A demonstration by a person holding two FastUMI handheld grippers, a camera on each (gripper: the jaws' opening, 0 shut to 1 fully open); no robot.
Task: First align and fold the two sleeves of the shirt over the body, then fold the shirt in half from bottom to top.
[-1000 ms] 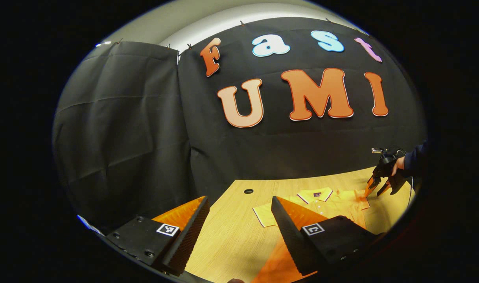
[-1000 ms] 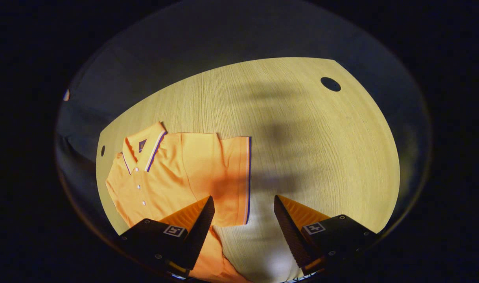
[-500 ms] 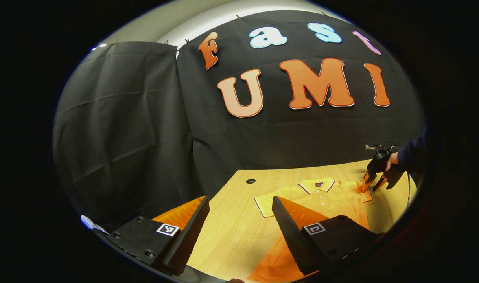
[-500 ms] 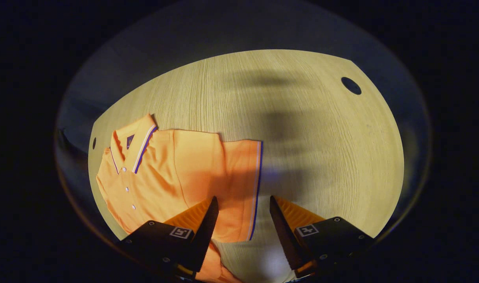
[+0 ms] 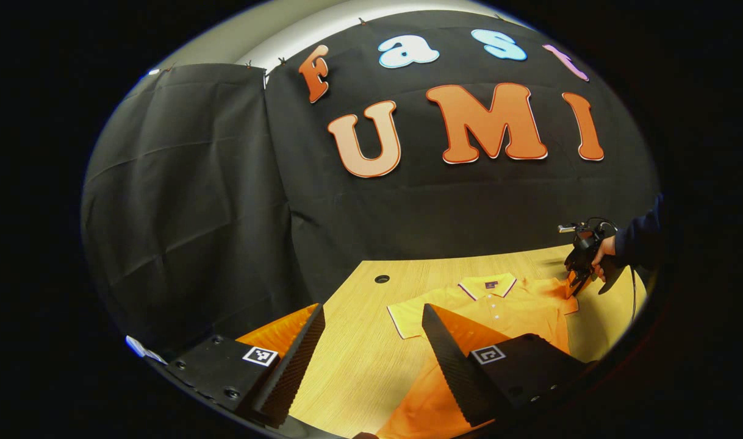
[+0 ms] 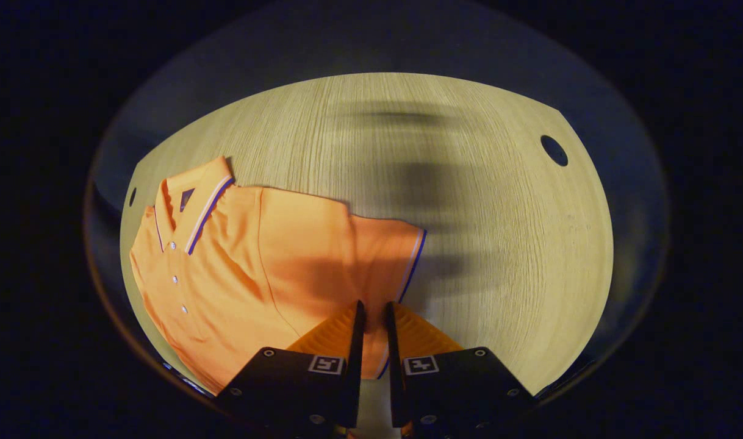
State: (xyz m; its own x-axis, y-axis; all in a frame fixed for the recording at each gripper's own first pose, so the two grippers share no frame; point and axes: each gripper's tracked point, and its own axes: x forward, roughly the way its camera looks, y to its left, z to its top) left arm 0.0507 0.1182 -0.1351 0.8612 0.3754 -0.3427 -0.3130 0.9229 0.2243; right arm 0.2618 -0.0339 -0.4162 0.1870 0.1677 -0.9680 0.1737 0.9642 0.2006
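An orange polo shirt (image 6: pixel 243 268) with a striped collar lies flat on the wooden table (image 6: pixel 499 231), buttons up. My right gripper (image 6: pixel 371 305) is shut on the hem of one short sleeve (image 6: pixel 377 256), which shows between the two fingers. In the left gripper view that same gripper (image 5: pixel 571 281) sits at the shirt's (image 5: pixel 506 311) far sleeve, held by a hand (image 5: pixel 603 250). My left gripper (image 5: pixel 371 308) hovers open over the table near the other sleeve (image 5: pixel 405 314), with nothing between its fingers.
The table (image 5: pixel 359 366) has round cable holes (image 5: pixel 382 278) (image 6: pixel 554 150) near its corners. Black cloth walls stand close behind the table's far edge. Bare wood stretches beyond the held sleeve.
The right gripper came down onto the sleeve hem and its fingers closed from wide apart to pinching it. The left gripper stayed open and drifted only slightly.
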